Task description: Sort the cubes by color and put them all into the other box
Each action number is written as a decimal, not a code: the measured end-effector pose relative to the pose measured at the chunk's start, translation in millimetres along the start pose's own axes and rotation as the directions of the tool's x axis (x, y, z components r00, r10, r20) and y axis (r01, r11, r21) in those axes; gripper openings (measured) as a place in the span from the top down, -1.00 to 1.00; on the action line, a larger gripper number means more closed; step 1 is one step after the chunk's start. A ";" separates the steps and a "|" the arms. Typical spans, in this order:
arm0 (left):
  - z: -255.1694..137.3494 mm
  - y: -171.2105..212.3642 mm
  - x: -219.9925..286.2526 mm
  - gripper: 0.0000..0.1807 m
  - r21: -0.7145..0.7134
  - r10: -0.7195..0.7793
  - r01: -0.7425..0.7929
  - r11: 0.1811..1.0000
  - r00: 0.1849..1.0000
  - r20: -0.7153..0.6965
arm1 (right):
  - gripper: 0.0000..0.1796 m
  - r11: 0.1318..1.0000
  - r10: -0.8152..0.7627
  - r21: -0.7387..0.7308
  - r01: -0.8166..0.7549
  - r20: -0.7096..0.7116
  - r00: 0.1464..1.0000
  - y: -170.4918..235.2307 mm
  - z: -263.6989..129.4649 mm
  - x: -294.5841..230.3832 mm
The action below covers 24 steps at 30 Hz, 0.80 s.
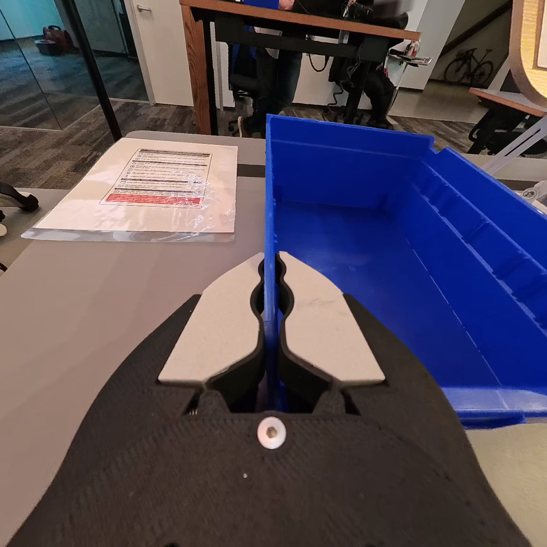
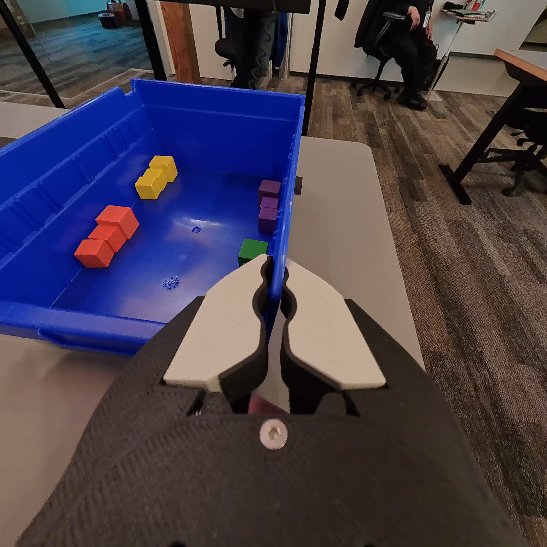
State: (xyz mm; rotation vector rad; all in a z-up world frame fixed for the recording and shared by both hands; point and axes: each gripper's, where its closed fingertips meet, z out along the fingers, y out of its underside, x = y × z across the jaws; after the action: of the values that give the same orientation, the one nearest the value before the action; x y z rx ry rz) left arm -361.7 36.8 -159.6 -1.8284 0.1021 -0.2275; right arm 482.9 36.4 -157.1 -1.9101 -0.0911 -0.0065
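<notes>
left gripper clamped on left wall of empty blue box, right gripper clamped on right wall of second blue box on grey table, inside it red cubes, yellow cubes, purple cubes in separate rows, green cube beside right gripper

Grey table under me: a laminated sheet lies flat at my left, just beside an empty blue bin; the cube-filled blue bin sits there too.
</notes>
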 end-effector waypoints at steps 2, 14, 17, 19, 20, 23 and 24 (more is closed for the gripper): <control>-1.2 0.3 0.2 0.98 0.001 0.000 0.000 1.000 1.000 -0.002 | 0.97 1.000 0.003 -0.005 -0.003 0.002 1.000 1.7 -4.6 0.0; -16.5 -3.9 -2.5 0.98 0.039 0.021 -0.020 0.999 1.000 -0.012 | 0.97 1.000 0.001 -0.026 -0.001 0.007 1.000 10.9 -30.8 -4.8; -22.8 -8.2 -3.8 0.98 0.058 0.020 -0.020 0.998 1.000 -0.009 | 0.97 1.000 0.001 -0.026 -0.001 0.010 1.000 14.4 -41.0 -7.6; -26.4 -9.4 -4.1 0.98 0.067 0.007 -0.005 0.998 1.000 -0.016 | 0.97 1.000 0.001 -0.027 0.000 0.011 1.000 16.5 -47.6 -9.6; -28.5 -10.1 -3.9 0.98 0.074 -0.002 0.004 0.997 1.000 -0.022 | 0.97 1.000 0.000 -0.028 0.001 0.012 1.000 17.7 -50.7 -10.6; -34.7 -12.2 -1.4 0.98 0.084 0.008 -0.006 0.996 1.000 -0.027 | 0.97 1.000 -0.001 -0.031 0.001 0.014 1.000 20.7 -60.0 -13.4; -36.7 -12.3 -0.2 0.98 0.087 0.013 -0.010 0.996 0.999 -0.029 | 0.97 0.999 -0.001 -0.032 0.001 0.015 1.000 21.7 -63.1 -14.6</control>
State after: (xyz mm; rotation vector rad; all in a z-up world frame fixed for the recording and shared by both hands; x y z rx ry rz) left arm -370.1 5.5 -138.6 -1.7382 0.1219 -0.2478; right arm 472.3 -31.0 -157.1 -1.9427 -0.1024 0.0057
